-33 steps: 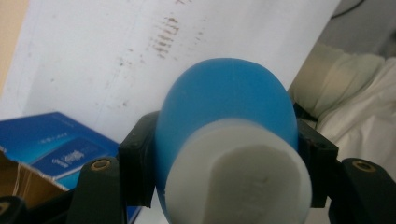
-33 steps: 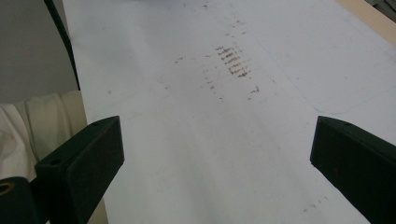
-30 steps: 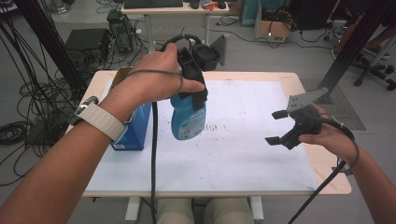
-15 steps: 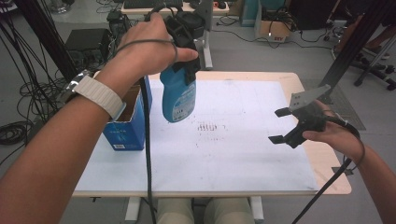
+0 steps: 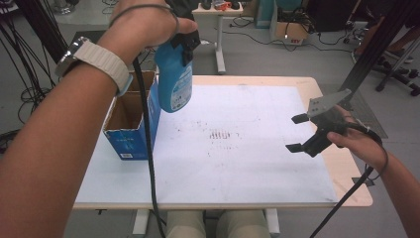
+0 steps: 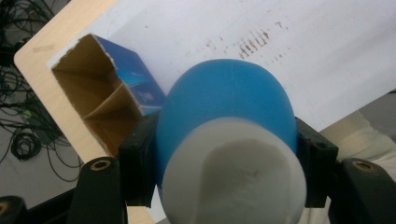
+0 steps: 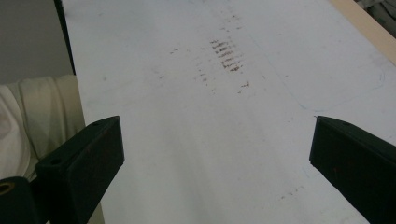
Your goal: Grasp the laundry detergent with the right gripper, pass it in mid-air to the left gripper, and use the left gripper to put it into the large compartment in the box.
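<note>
A blue bottle with a label hangs in the air, its lower end just right of an open blue cardboard box at the table's left side. My left gripper is shut on the bottle's upper part. In the left gripper view the bottle sits between the black fingers, its pale end facing the camera, with the box below and beside it. My right gripper is open and holds nothing, over the right part of the white sheet.
Dark smudge marks lie mid-sheet and also show ahead of my right gripper as marks. The wooden table edge borders the sheet on the right. Cables, a small stand and chairs sit on the floor beyond.
My left gripper has raised the bottle and carried it up and toward the far left, so the box beside it is now uncovered. The right gripper has hardly moved.
</note>
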### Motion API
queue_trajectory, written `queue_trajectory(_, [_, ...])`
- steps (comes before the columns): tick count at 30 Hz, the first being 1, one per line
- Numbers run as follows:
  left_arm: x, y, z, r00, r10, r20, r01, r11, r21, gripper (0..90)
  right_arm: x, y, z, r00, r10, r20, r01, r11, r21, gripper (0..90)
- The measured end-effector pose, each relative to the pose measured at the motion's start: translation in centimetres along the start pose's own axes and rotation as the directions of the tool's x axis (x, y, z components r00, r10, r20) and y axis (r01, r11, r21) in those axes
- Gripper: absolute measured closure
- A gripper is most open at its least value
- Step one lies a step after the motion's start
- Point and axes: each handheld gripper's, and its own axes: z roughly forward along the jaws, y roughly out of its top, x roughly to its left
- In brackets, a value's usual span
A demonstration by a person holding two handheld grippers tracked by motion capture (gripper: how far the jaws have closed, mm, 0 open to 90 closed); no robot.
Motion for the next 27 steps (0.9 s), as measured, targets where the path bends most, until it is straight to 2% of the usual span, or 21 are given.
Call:
queue_trajectory(2, [0.7, -0.1, -0.4, 0.9996, -0.028, 0.002, 0.028, 0.9996, 0.0, 37.4, -0.2, 0.0, 0.0, 1.0, 0.006, 0.006, -0.006, 1.0, -0.009, 2.8])
queue_trajectory(3, [1.0, -0.1, -0.5, 0.9992, -0.041, 0.002, 0.041, 0.9992, -0.002, 37.4, -0.3, -0.1, 0.1, 1.0, -0.006, 0.007, 0.006, 1.0, -0.018, 2.8])
queue_trajectory(5, [1.6, -0.3, -0.8, 0.9979, -0.065, -0.002, 0.065, 0.9979, -0.006, 37.4, -0.4, -0.1, 0.0, 0.9999, -0.003, 0.01, 0.003, 1.0, -0.002, 2.8])
queue_trajectory(8, [2.5, -0.5, -0.9, 0.9969, -0.079, -0.005, 0.079, 0.9969, -0.003, 37.5, -0.4, -0.1, 0.2, 0.9999, 0.01, 0.009, -0.01, 1.0, -0.007, 2.9])
queue_trajectory(9, [2.7, -0.5, -0.8, 0.9945, -0.104, -0.01, 0.104, 0.9945, -0.012, 37.5, -0.4, -0.1, 0.2, 0.9998, 0.015, 0.009, -0.015, 1.0, -0.008, 2.9])
queue_trajectory(10, [3.0, -0.6, -0.9, 0.9943, -0.105, -0.014, 0.105, 0.9944, -0.005, 37.5, -0.6, -0.1, 0.2, 1.0, 0.005, 0.006, -0.005, 1.0, -0.006, 2.8])
queue_trajectory(11, [3.3, -0.7, -0.7, 0.9926, -0.12, -0.017, 0.12, 0.9927, -0.009, 37.5, -0.6, -0.2, 0.4, 0.9998, 0.017, 0.009, -0.016, 0.999, -0.029, 2.9])
queue_trajectory(12, [3.5, -0.8, -0.7, 0.9915, -0.129, -0.017, 0.129, 0.9916, -0.01, 37.5, -0.7, -0.1, 0.3, 0.9999, 0.009, 0.011, -0.009, 1.0, -0.014, 2.8])
queue_trajectory(14, [4.2, -1.0, -0.5, 0.9895, -0.143, -0.021, 0.143, 0.9898, -0.004, 37.5, -0.7, -0.1, 0.3, 0.9999, 0.011, 0.01, -0.011, 1.0, -0.016, 2.8])
queue_trajectory(15, [4.4, -1.0, -0.5, 0.9881, -0.152, -0.023, 0.152, 0.9883, -0.003, 37.5, -0.6, -0.1, 0.2, 0.9996, 0.025, 0.011, -0.025, 1.0, -0.006, 2.8])
queue_trajectory(18, [5.1, -1.2, -0.3, 0.9855, -0.166, -0.032, 0.167, 0.9859, 0.01, 37.5, -0.7, -0.2, 0.3, 0.9998, 0.015, 0.009, -0.015, 1.0, -0.013, 2.8])
queue_trajectory(22, [6.2, -1.6, 0.1, 0.9791, -0.201, -0.031, 0.201, 0.9795, 0.009, 37.5, -0.6, -0.3, 0.3, 0.9996, 0.028, 0.007, -0.028, 1.0, -0.013, 2.8])
queue_trajectory(27, [7.6, -2.1, 0.7, 0.9689, -0.245, -0.033, 0.245, 0.9694, 0.005, 37.5, -0.8, -0.4, 0.5, 0.9999, 0.012, 0.001, -0.012, 1.0, -0.005, 2.8])
